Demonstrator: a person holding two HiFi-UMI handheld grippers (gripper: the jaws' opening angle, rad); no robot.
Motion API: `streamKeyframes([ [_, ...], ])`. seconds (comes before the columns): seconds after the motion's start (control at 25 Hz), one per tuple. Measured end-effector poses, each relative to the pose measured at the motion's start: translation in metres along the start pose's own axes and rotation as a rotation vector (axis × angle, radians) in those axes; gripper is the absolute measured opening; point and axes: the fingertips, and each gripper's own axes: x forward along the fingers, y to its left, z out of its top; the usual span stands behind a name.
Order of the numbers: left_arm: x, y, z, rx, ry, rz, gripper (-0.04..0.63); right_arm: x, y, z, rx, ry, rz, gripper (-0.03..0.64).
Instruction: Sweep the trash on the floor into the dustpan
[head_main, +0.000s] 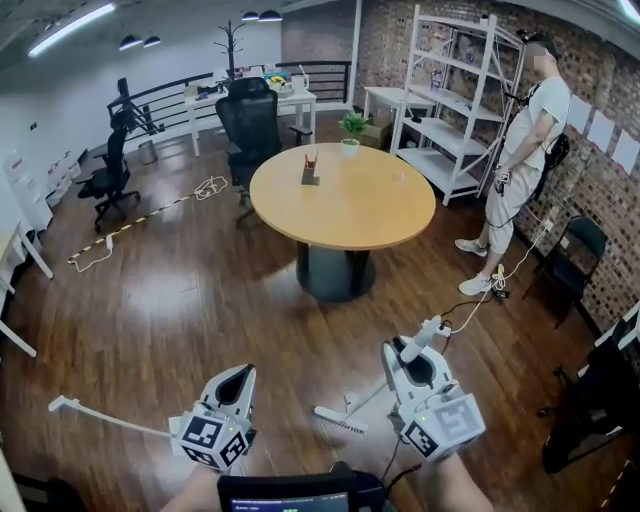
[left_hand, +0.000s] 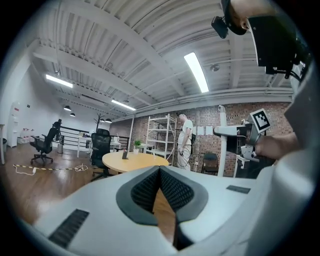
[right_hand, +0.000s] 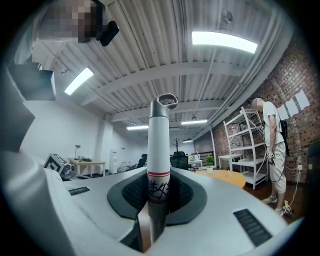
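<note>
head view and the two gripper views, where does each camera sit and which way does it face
Head view: on the person's head, facing steeply down at the floor; both forearms, left gripper and right gripper show.
Left gripper view: on the left gripper, tilted up along its closed jaws; right gripper at right.
Right gripper view: on the right gripper, tilted up along jaws clamping the broom handle.
Shared: all three see the round table and standing person.

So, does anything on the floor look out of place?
A white cable lies loosely coiled on the brown wooden floor near the black office chair; another trails past the standing person's shoes. Both could trip someone.
</note>
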Motion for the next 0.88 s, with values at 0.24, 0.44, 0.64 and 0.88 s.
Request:
streamKeyframes([
  [0.24,0.089,-0.018,-0.034,-0.006,0.031,-0.005,0.015,0.018,-0.102,-0.047,-0.051,0.031,-0.054,0.075],
  [0.44,0.164,-0.043,-0.094,-0.046,0.115,-0.028,0.017,0.025,-0.193,-0.117,-0.060,0.043,-0.113,0.075],
  [0.64,0.226,-0.067,-0.125,-0.024,0.181,-0.076,0.017,0.019,-0.272,-0.163,-0.087,0.062,-0.190,0.074],
  [0.88,0.268,-0.092,-0.179,0.009,0.279,-0.121,0.017,0.013,-0.337,-0.226,-0.100,0.110,-0.233,0.071],
])
